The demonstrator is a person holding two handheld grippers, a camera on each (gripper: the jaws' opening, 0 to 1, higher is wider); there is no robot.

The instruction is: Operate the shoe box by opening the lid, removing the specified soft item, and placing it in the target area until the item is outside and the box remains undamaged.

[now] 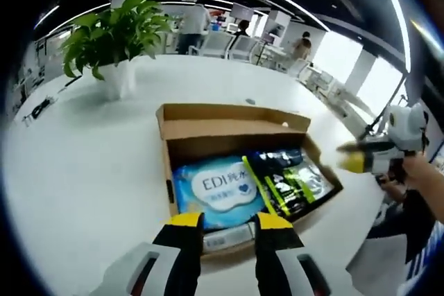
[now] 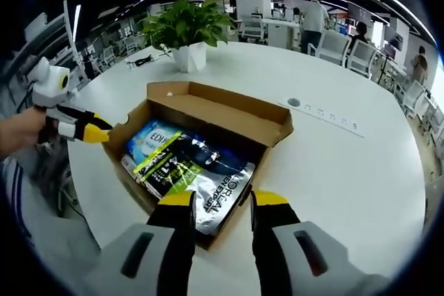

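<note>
An open brown shoe box lies on the white table, its lid folded back on the far side. Inside lie a soft blue pack printed "EDI" and a dark pack with green stripes. My left gripper is open over the box's near wall, nothing between its jaws. The right gripper comes in from the right, beside the box's corner. In the right gripper view the box holds the blue pack and the dark-and-silver pack. My right gripper is open over that pack. The left gripper hovers at the box's left side.
A green plant in a white pot stands on the table beyond the box. The round white table has bare surface around the box. A small round port sits in the tabletop. Chairs, desks and people are in the background.
</note>
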